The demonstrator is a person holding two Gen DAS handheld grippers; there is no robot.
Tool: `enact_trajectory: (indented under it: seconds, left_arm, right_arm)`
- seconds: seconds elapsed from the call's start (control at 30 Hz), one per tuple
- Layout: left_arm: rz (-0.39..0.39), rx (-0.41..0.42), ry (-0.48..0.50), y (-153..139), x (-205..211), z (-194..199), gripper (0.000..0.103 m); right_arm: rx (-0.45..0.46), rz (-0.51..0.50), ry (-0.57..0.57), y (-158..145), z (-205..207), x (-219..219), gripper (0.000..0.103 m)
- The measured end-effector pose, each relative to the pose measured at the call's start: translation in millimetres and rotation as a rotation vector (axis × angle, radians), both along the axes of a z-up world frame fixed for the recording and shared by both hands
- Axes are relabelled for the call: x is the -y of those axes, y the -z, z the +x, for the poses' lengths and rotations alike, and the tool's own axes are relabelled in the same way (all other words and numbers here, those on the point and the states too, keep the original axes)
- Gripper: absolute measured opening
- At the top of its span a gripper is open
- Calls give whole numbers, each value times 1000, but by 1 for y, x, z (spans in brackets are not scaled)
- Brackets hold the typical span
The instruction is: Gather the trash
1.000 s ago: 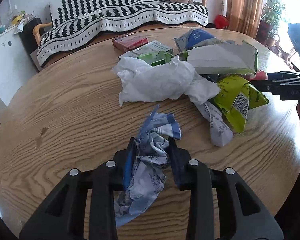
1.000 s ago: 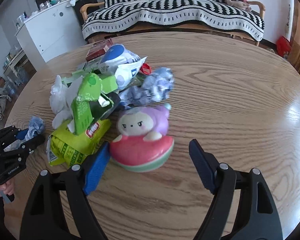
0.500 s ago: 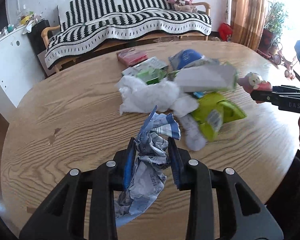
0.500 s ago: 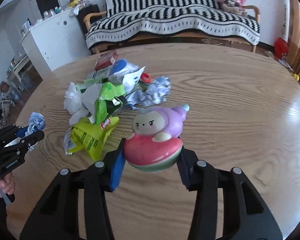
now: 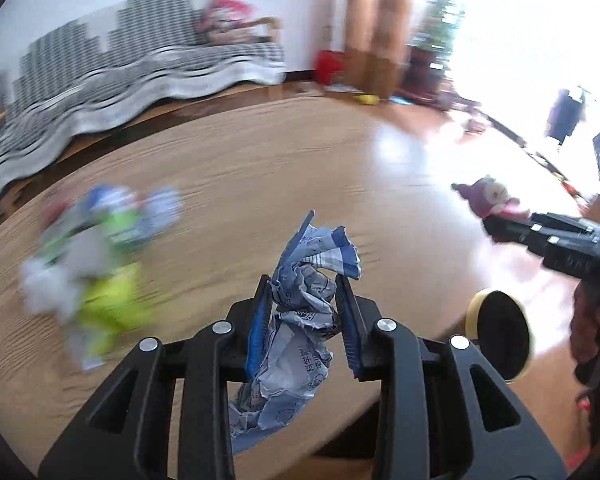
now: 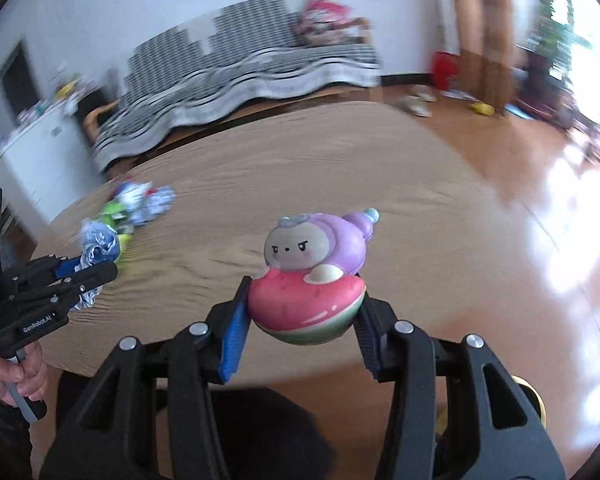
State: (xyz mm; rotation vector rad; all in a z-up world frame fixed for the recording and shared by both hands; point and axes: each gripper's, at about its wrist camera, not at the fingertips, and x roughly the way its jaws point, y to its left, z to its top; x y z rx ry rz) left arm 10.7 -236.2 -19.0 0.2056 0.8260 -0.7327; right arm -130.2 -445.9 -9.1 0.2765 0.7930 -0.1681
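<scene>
Left gripper (image 5: 305, 312) clamped on crumpled blue-white wrapper (image 5: 304, 320) at lower centre, right gripper (image 6: 300, 316) gripping watermelon character toy (image 6: 312, 276) mid-frame, blurred pile, seemingly wrappers (image 5: 96, 248), on wooden table (image 5: 260, 184) at left.

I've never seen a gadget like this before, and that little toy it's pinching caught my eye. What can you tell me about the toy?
The toy is a small, smooth, glossy figure: a cream face with a cross look, a lilac hood ending in a pale blue tip, sitting on a rounded pink base with a green and white rim like a watermelon slice. It stands upright, lifted clear above the wooden table. The right gripper is shut on its base, one blue pad pressing each side. Nothing else touches it. The left wrist view shows it dimly from the side.
</scene>
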Motion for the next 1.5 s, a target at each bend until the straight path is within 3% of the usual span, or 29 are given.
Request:
enact_trajectory:
  seconds: [0.27,0.4,0.57,0.83,1.0,1.07,1.13,1.2,1.5]
  left_arm:
    - [-59,-118,334,25,171,-97,32]
    - [-29,-165,446,58,229,-143,32]
    - [13,-228,546,106,280,-185,32]
    - [68,-283,599,172,300,-213,32]
    - [71,-298,601,181,312,-209,32]
    - [64,-295,608,181,313,-208,37]
    - [56,-296,614,180,307,-209,62]
    - [40,-288,616,177,306,-208,72]
    - [17,-310,561,166,294,-193,75]
  right_arm:
    - [-56,25,333,28,-148,120,48]
    - [-84,57,453,52,-204,156,48]
    - [-113,100,535,80,-242,178,48]
    - [-132,139,559,110,-256,186,48]
    - [-135,153,566,116,-255,189,48]
    - [-134,155,569,115,-254,188,48]
    - [-137,155,570,115,-252,189,49]
    - [-141,156,571,117,-252,190,49]
    - [-145,161,565,119,-246,189,49]
